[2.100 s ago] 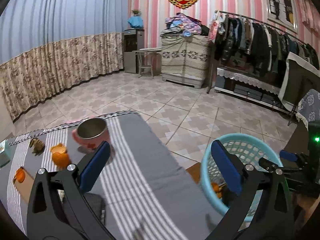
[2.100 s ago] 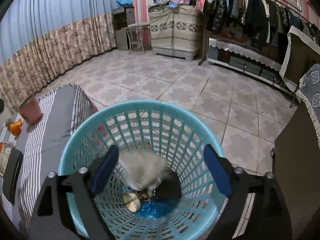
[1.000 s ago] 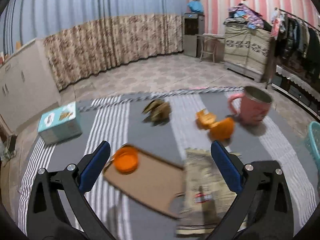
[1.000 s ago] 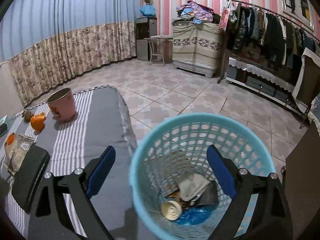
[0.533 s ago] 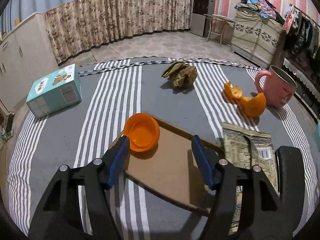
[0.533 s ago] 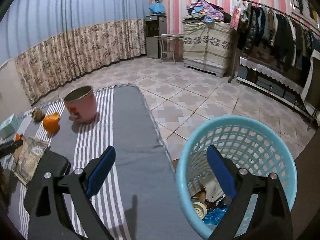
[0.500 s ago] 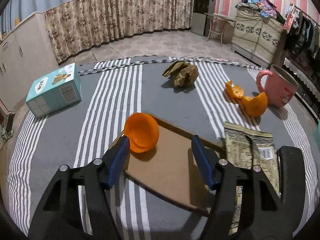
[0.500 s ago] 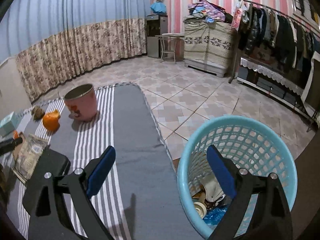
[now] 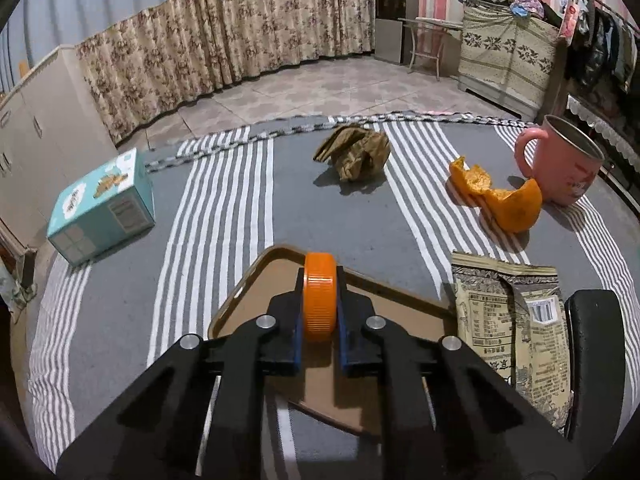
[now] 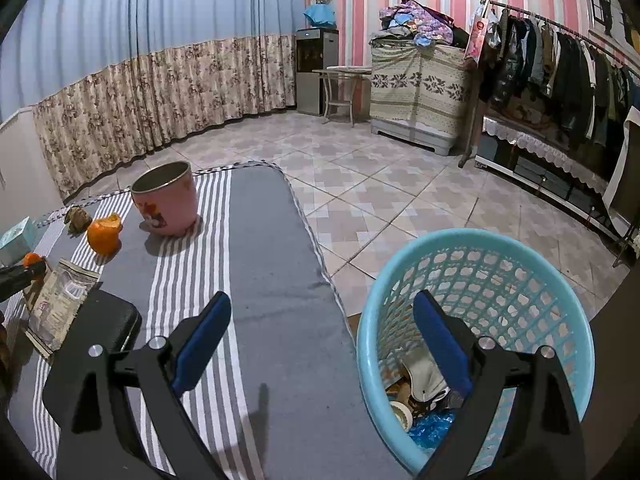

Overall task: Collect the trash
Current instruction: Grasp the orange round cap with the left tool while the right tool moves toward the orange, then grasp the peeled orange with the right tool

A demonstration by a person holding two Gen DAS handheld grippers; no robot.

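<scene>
Cap [image 9: 319, 296], orange and ribbed, stands on edge over the brown tray [image 9: 240, 300], pinched between the pads of the left gripper [image 9: 319, 320], whose jaws have just been closing onto it. Around the tray, on the grey striped cloth [image 9: 224, 208], lie a snack wrapper [image 9: 508, 320], orange peel [image 9: 500, 200], crumpled paper [image 9: 354, 152], a pink mug [image 9: 564, 166] and a teal box [image 9: 100, 208]. The right gripper [image 10: 320, 344] hangs wide apart and empty, pointing down at the cloth's edge beside the blue basket [image 10: 476, 240] on the tiled floor [image 10: 400, 184]

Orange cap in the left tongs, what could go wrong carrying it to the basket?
The left tongs pinch the orange cap on edge by its flat faces, so it could pivot or slip out. The blue basket sits off the table's far side; a drop might land on the floor.
</scene>
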